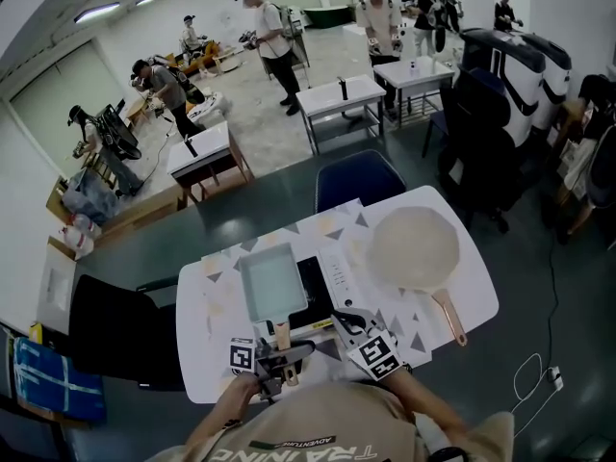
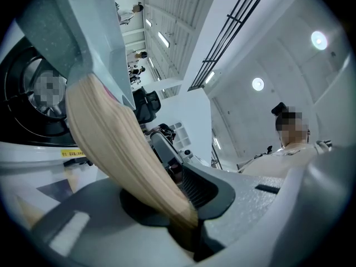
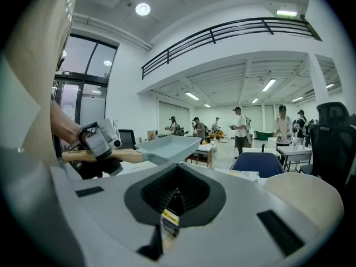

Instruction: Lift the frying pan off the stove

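Note:
A grey rectangular frying pan [image 1: 271,282] hangs over the left part of the black stove [image 1: 316,287]. In the right gripper view the pan [image 3: 168,148] looks raised and level in the air. My left gripper [image 1: 280,352] is shut on its wooden handle [image 1: 282,334]. In the left gripper view the handle [image 2: 125,149] runs down between the jaws, under the pan [image 2: 83,32]. My right gripper [image 1: 348,321] sits at the stove's front edge, jaws together, holding nothing. A yellow label [image 3: 169,219] shows through the slit of the right gripper [image 3: 173,202].
A round beige pan [image 1: 416,248] with a copper-coloured handle [image 1: 449,316] lies on the white table [image 1: 207,354] to the right of the stove. A blue chair [image 1: 358,179] stands behind the table. Several people work at desks further back.

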Demonstrator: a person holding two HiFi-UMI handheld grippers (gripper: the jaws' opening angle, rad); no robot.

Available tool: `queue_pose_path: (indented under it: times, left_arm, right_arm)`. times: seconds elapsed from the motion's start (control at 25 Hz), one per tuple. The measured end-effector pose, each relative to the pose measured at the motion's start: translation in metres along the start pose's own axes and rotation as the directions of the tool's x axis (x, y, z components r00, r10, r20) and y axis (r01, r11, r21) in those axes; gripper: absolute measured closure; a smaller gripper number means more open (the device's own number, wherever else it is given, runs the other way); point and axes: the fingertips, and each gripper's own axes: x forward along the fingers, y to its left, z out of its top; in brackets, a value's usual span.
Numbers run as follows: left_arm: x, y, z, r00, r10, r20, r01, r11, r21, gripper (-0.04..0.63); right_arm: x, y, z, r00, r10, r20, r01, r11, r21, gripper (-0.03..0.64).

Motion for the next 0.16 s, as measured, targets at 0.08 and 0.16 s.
queue_pose_path:
  times: [0.08,0.16]
  left_arm:
    - [-0.0013,0.0007,0.0036,1.000,0.002,0.001,-0.002,1.000,0.002,0.531]
    - [-0.0010,0.0008,0.0082,1.000,-0.001,0.006,0.001,1.000,0.006,0.529]
  right_arm:
    - [0.0033,0.0017,0.0020,1.000,0.007,0.002,-0.007,1.000,-0.015,0.614]
    - [0.0059,0.0019,0.0042,1.000,0.015,0.004,-0.015,1.000,-0.028,0.614]
